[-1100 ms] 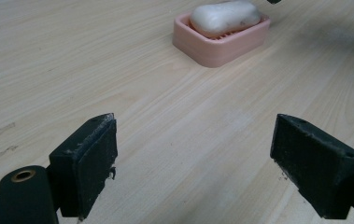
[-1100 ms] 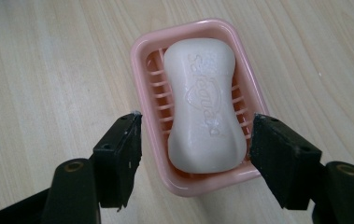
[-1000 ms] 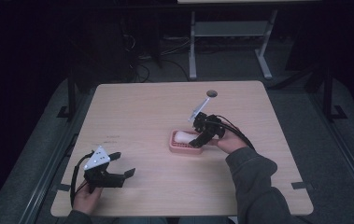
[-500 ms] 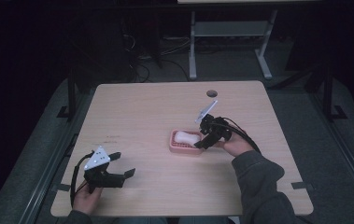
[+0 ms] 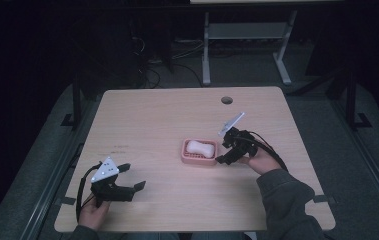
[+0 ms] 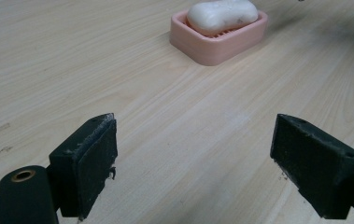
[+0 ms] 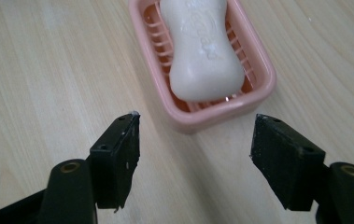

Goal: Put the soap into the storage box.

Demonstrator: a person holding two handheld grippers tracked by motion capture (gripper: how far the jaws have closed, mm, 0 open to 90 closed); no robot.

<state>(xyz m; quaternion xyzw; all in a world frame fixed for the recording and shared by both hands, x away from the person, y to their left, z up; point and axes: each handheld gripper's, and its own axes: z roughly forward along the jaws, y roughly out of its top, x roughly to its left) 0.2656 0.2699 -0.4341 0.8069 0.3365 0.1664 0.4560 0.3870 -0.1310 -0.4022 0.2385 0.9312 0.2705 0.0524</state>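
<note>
The soap (image 7: 201, 51) already lies in the pink dish (image 7: 258, 60); your right tongs (image 5: 225, 154) have just been opening, empty, just beside it, and your left tongs (image 5: 133, 179) are open and idle.

Legible text: none | soap bar (image 7: 201, 51): raised lettering pressed into its top face, too faint and blurred to read | soap dish (image 7: 258, 70): unmarked | surface (image 5: 152, 120): faint dark marks near the left edge, unreadable
</note>
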